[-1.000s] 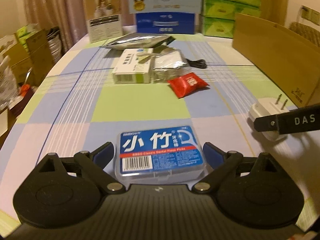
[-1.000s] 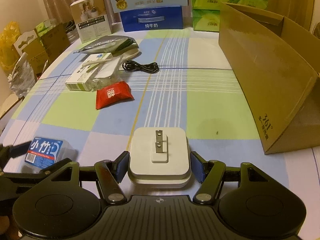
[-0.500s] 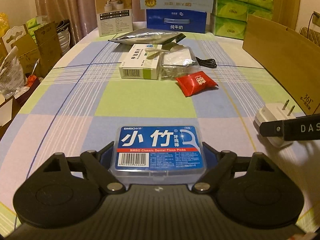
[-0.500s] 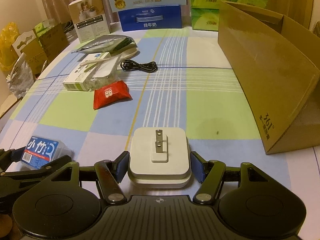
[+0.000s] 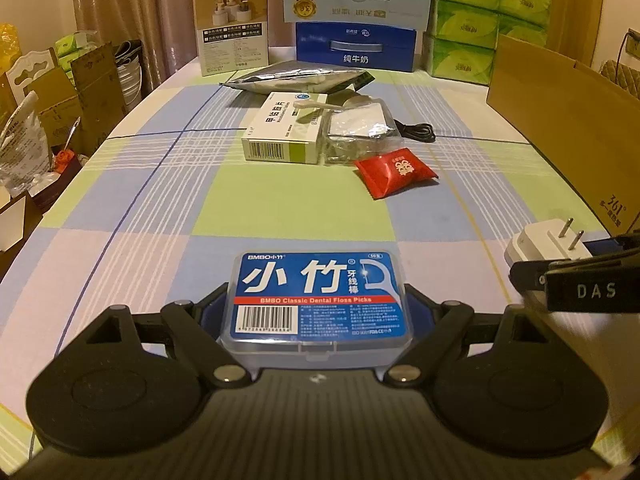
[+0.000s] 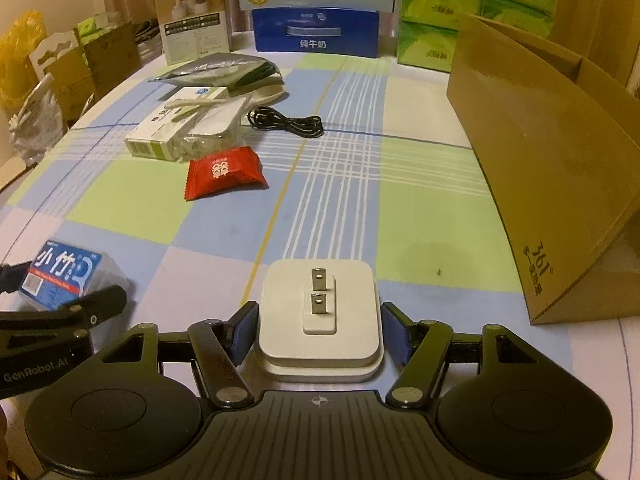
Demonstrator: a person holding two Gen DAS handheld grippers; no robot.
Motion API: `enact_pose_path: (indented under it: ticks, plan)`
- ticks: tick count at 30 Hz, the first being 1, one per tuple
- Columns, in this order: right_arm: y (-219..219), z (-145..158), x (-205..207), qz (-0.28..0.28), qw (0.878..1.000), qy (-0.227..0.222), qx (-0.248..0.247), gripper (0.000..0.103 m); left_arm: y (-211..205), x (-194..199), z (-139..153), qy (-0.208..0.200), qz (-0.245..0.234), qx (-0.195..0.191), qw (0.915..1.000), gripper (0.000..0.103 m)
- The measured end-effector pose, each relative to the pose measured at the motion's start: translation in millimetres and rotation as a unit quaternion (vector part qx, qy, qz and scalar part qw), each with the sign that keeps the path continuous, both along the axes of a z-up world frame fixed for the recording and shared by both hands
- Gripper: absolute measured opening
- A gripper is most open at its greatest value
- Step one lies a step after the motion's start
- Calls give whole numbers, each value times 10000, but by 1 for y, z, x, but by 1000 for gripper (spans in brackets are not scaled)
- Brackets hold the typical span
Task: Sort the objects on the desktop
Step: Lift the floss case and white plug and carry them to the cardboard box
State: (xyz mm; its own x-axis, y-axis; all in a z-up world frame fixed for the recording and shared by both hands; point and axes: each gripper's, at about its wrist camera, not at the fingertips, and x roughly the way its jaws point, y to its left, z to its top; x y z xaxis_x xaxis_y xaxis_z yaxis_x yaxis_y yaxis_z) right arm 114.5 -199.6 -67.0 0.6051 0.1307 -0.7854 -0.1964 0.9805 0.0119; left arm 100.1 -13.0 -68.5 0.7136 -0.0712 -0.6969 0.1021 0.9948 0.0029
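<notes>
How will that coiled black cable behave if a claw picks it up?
The black cable lies in loose coils, so it is probably floppy and would likely unravel and dangle. It looks thin and light, and may slip from a claw.

Floss box (image 5: 320,300) hides left tongs' (image 5: 320,312) pads.

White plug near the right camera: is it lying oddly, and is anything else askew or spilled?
The white plug lies on its back on the tablecloth, both metal prongs pointing up. Further back, a white spoon rests askew across the medicine box and clear bag. Nothing looks spilled or broken.
</notes>
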Motion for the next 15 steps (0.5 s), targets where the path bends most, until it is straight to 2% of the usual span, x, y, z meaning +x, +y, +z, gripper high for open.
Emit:
enact_pose_path:
  ticks: [3,9,15]
  plan:
    - [-1,2,-1,-19,10000,-6,40,62,-1,0,2,-14,-31,-8,10000,83]
    - [-9,22,-7,-165,9990,-343,247,62,-7,-1,15,-172,-138,-37,9997,83]
    - [-28,73,-9,-345,9948,-841,453,62,-29,-1,45,-494,-435,54,9978,83]
